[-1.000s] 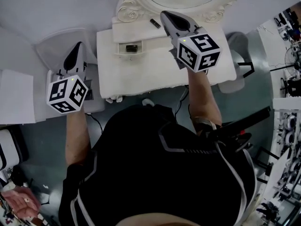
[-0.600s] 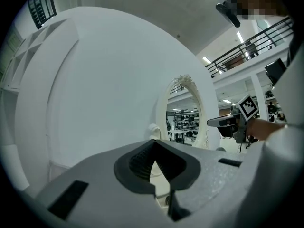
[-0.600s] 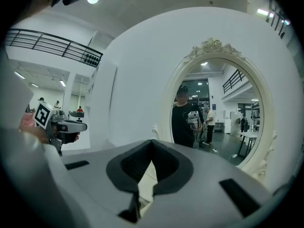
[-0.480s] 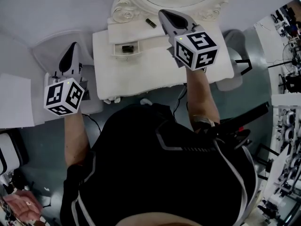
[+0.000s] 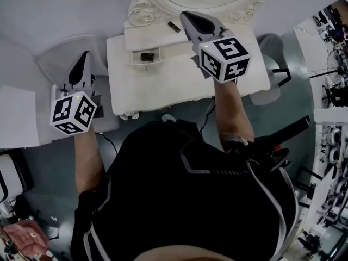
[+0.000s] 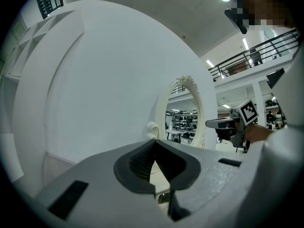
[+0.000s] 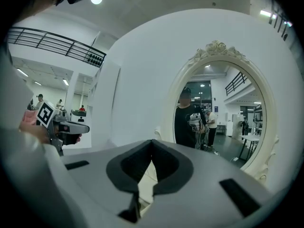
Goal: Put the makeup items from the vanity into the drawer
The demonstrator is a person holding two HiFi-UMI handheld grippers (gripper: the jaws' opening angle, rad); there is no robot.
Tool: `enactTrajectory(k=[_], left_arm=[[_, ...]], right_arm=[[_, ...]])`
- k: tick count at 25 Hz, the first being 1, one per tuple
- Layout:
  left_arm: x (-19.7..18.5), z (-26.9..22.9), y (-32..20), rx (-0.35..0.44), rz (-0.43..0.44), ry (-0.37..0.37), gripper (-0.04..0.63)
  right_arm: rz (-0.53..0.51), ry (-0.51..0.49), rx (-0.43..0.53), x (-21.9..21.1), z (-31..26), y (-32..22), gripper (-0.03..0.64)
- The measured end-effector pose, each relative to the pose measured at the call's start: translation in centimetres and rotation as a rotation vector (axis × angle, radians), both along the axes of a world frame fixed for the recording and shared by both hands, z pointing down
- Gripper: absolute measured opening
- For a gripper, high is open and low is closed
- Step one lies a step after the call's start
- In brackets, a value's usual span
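Note:
The white vanity (image 5: 163, 83) stands in front of me in the head view. Its small open drawer (image 5: 134, 57) holds a dark makeup item (image 5: 146, 56). Another small dark makeup item (image 5: 174, 26) lies on the raised shelf below the mirror. My right gripper (image 5: 185, 16) hovers above that shelf, just right of the item, jaws shut and empty (image 7: 152, 144). My left gripper (image 5: 85, 56) hangs left of the vanity, off the tabletop, also shut and empty (image 6: 154, 144).
An oval mirror in an ornate white frame (image 5: 142, 11) rises behind the vanity against a white wall. Grey rounded seats sit at the left (image 5: 57, 53) and right (image 5: 274, 48) of the table. A cluttered rack (image 5: 331, 145) lines the right side.
The whole view has shifted slightly left. Both grippers keep almost the same place relative to the vanity and stay shut.

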State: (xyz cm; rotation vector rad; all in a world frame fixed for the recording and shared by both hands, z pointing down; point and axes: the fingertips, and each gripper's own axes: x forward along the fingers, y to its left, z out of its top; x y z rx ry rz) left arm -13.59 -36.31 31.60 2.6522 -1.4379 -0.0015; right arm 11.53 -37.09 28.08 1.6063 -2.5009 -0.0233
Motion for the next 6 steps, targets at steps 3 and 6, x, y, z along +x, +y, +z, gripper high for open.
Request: enactTrajectory(k=[3,6], left_arm=[[-0.23,-0.19,-0.04,-0.002,-0.01,0.008,0.003],[-0.39,-0.23,-0.01,-0.002,-0.016,0.011,0.003]], right_arm=[[0.002,0.002,0.003,-0.04,-0.27,-0.03,0.005],[0.004,0.0,0.006,0.0,-0.32,-0.15,0.005]])
